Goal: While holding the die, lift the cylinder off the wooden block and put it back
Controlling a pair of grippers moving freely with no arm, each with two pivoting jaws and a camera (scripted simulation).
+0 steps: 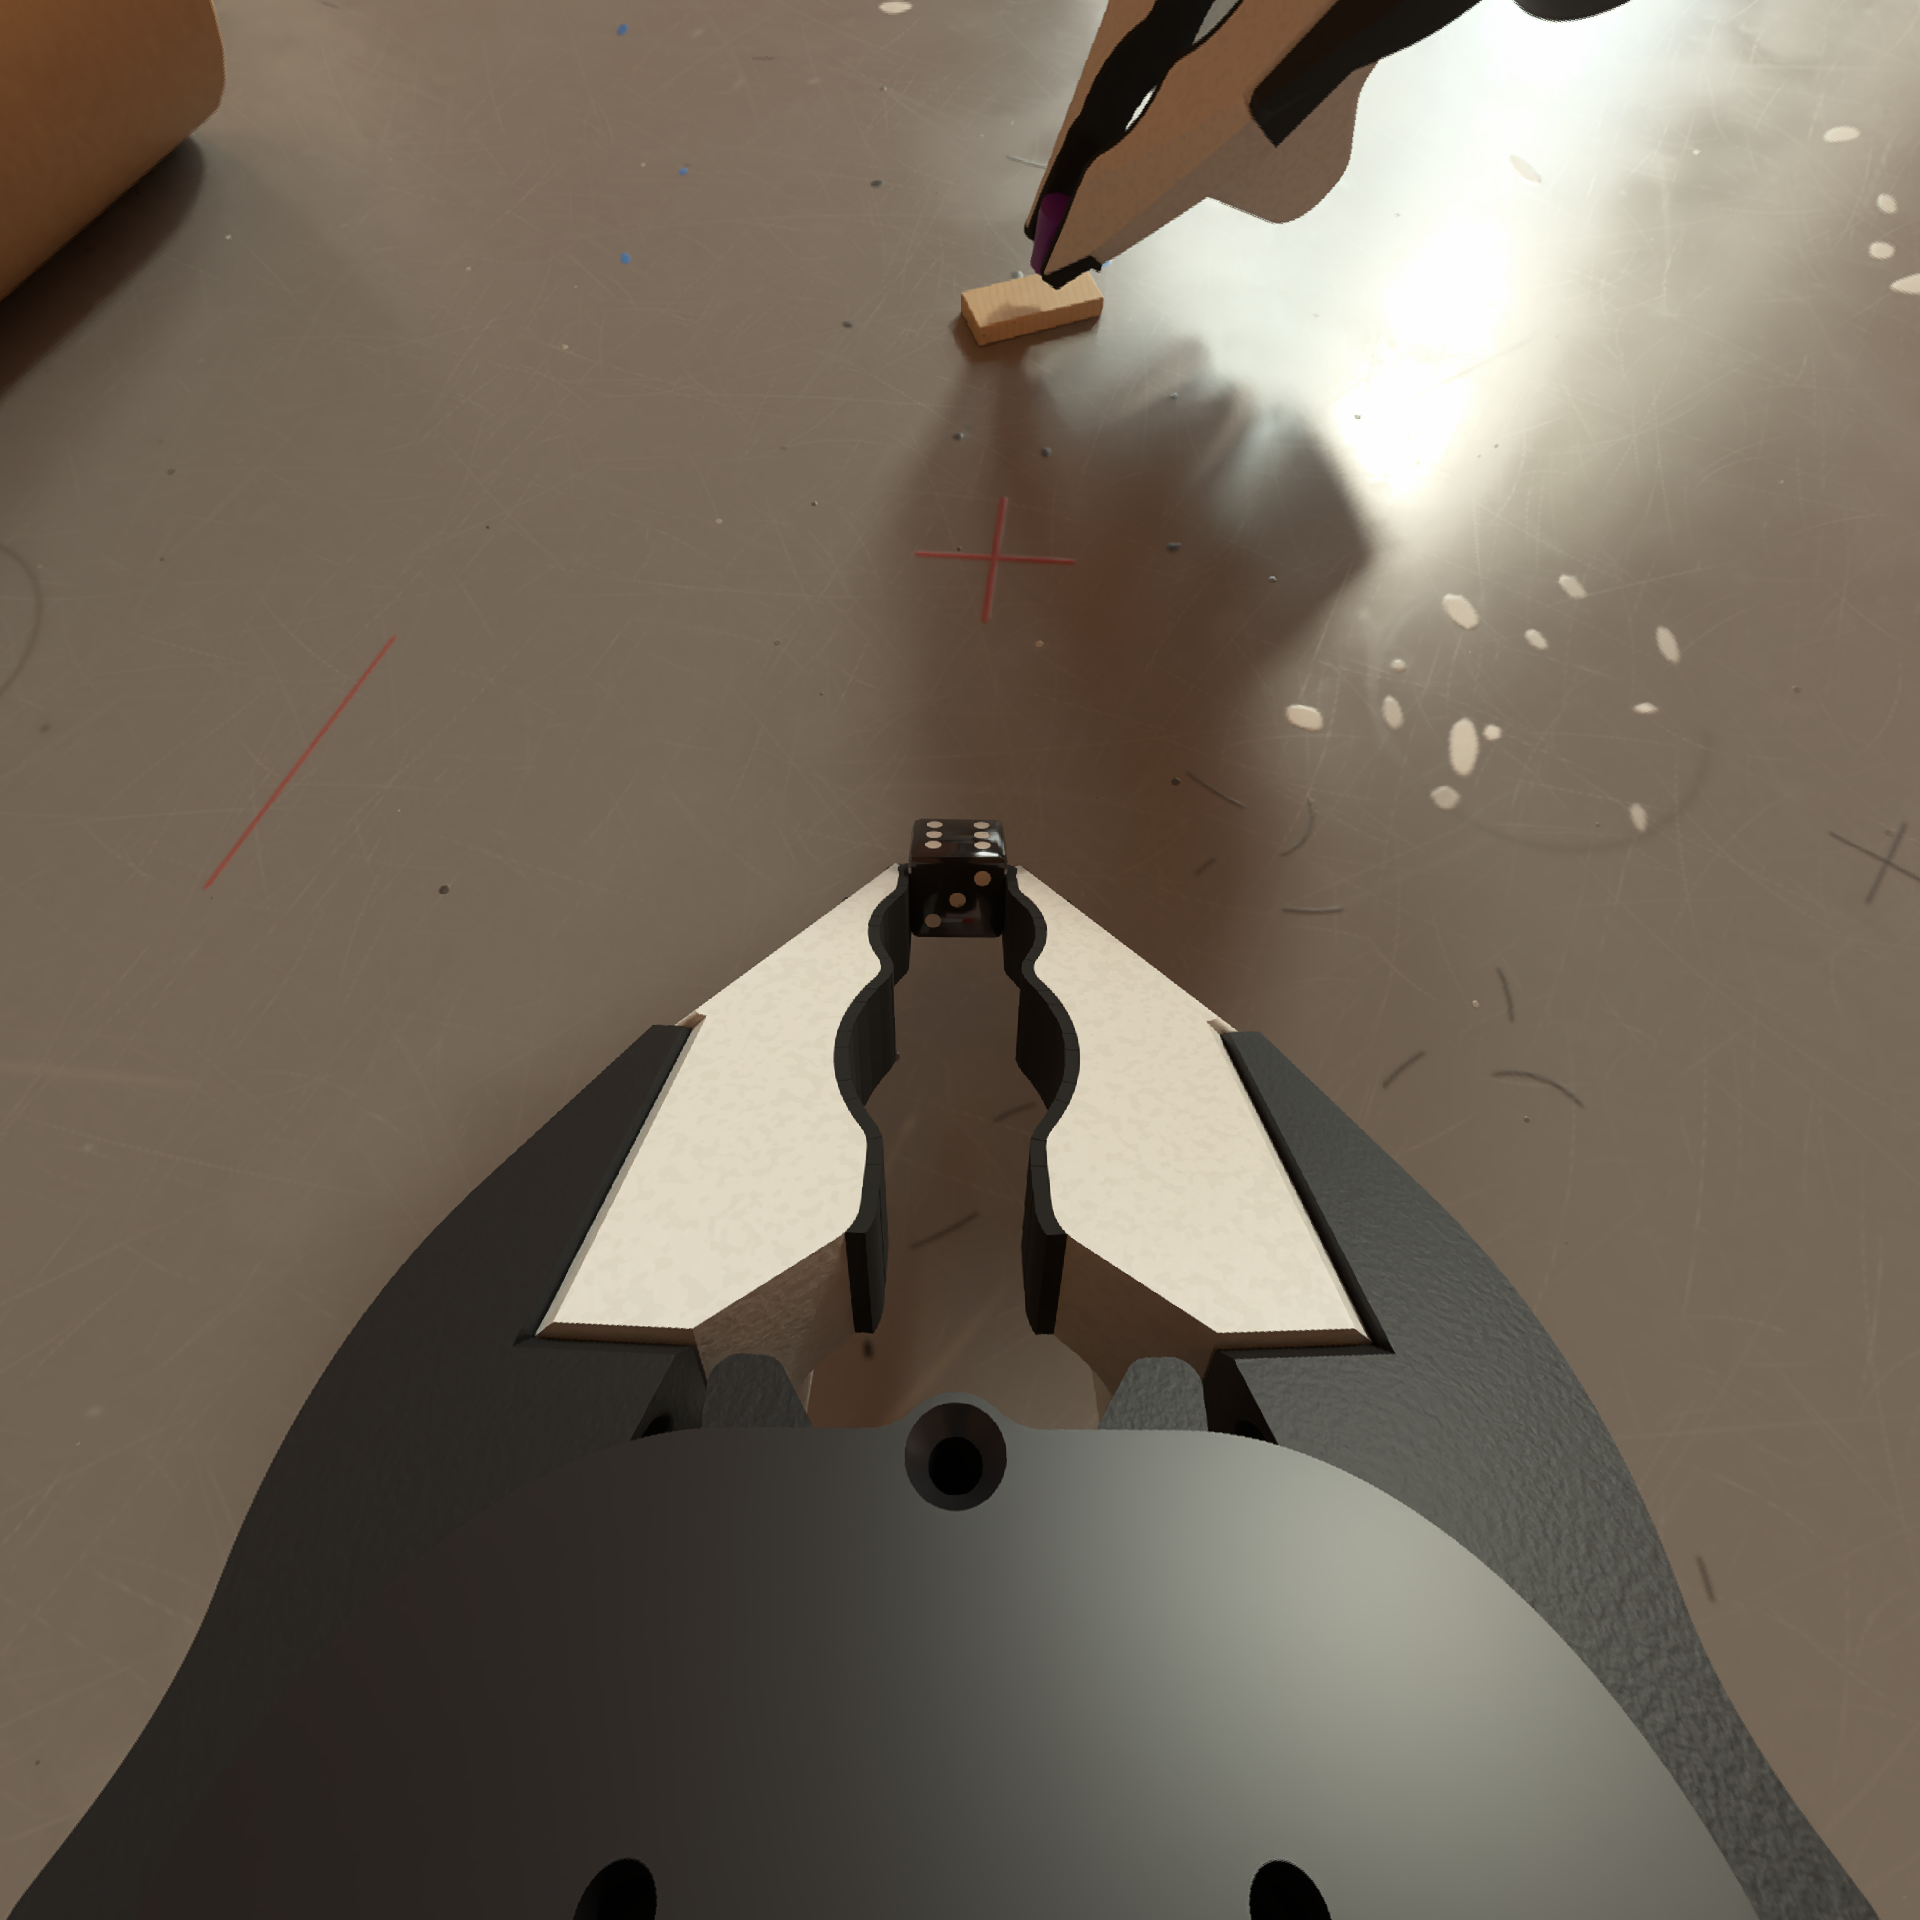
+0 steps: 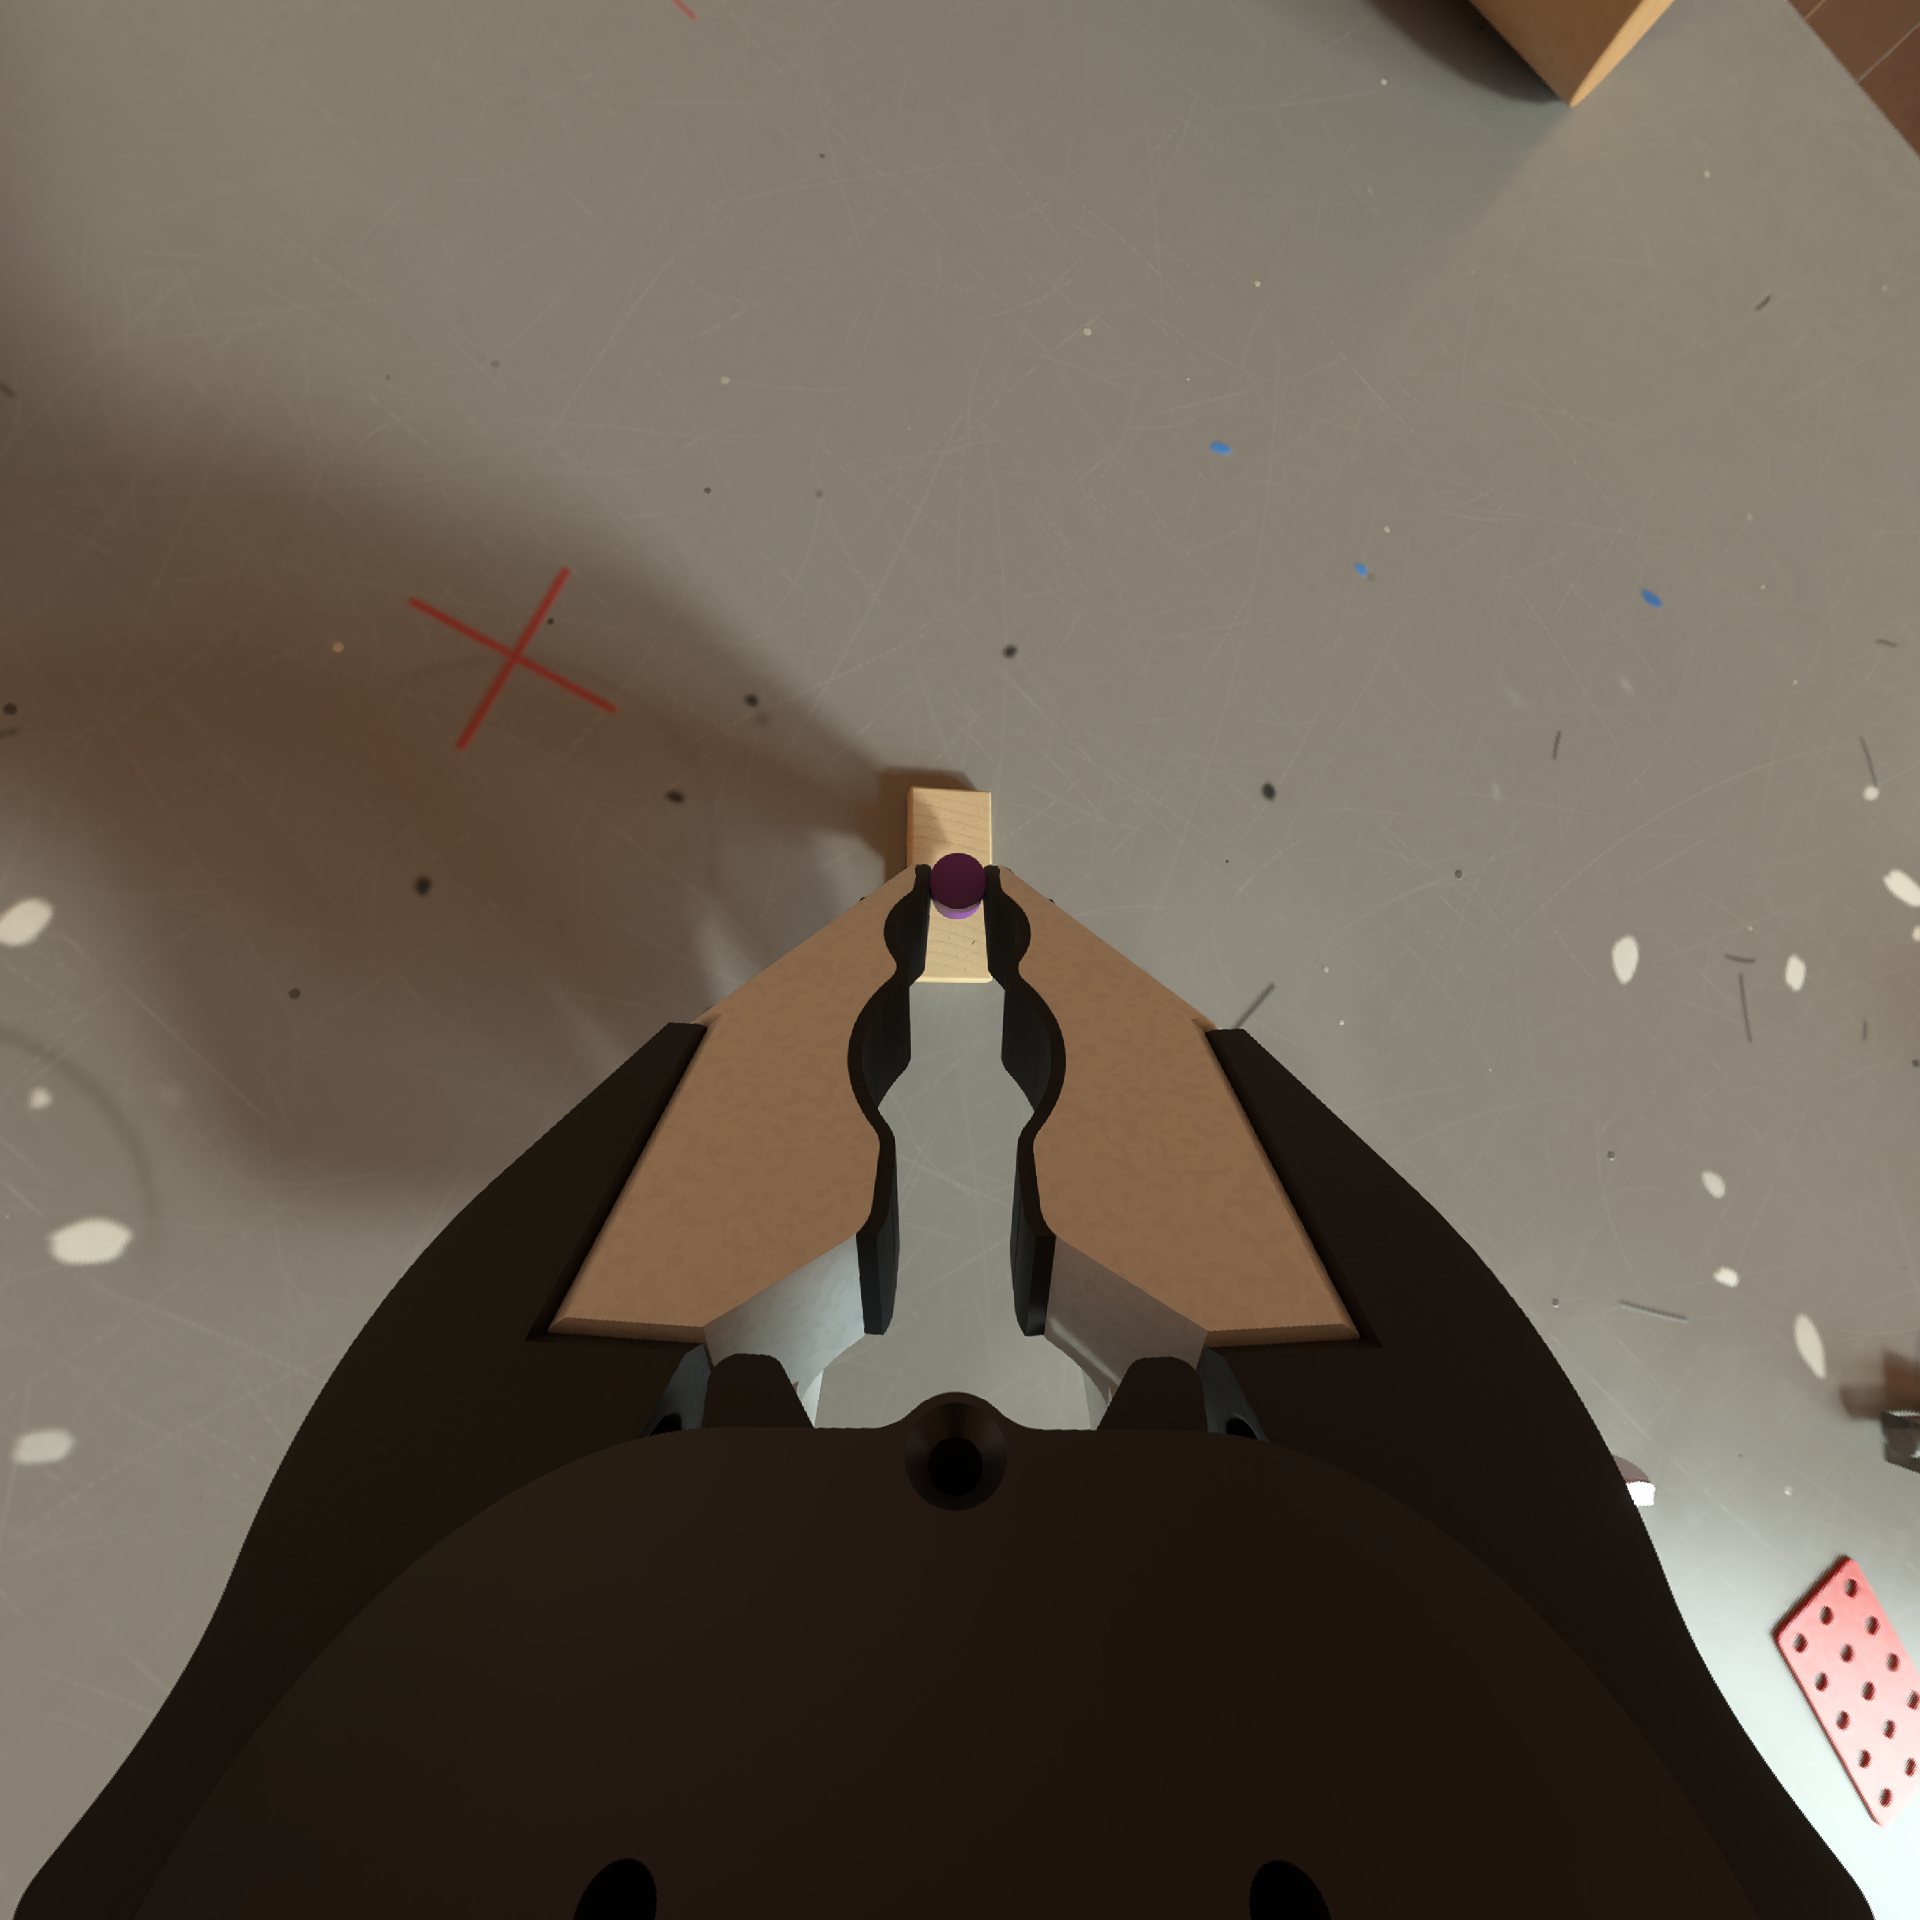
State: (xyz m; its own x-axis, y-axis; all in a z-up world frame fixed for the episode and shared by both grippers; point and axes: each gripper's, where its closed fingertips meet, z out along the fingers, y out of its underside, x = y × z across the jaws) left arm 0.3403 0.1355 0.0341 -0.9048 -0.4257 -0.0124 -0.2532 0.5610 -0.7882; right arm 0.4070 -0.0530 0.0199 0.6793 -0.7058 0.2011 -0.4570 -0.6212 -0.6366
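Left hand-held gripper (image 1: 956,894) clamps a black die (image 1: 957,878) above the surface (image 1: 520,468). Right hand-held gripper (image 2: 956,883) pinches the purple cylinder (image 2: 956,881) over the wooden block (image 2: 949,826), seemingly just clear of it.

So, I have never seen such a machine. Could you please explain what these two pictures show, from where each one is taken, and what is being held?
Each picture comes from a camera mounted on a hand-held gripper, looking forward along its two fingers.

In the left wrist view, the left hand-held gripper pinches a black die at its fingertips. Farther off, the other gripper reaches down to a small wooden block lying on the grey table.

In the right wrist view, the right hand-held gripper looks almost straight down. Its fingers are closed on a small purple cylinder above that same block. Whether the cylinder touches the block, I cannot tell.

Also on the table: a red painted cross, white paint flecks and a red perforated plate.
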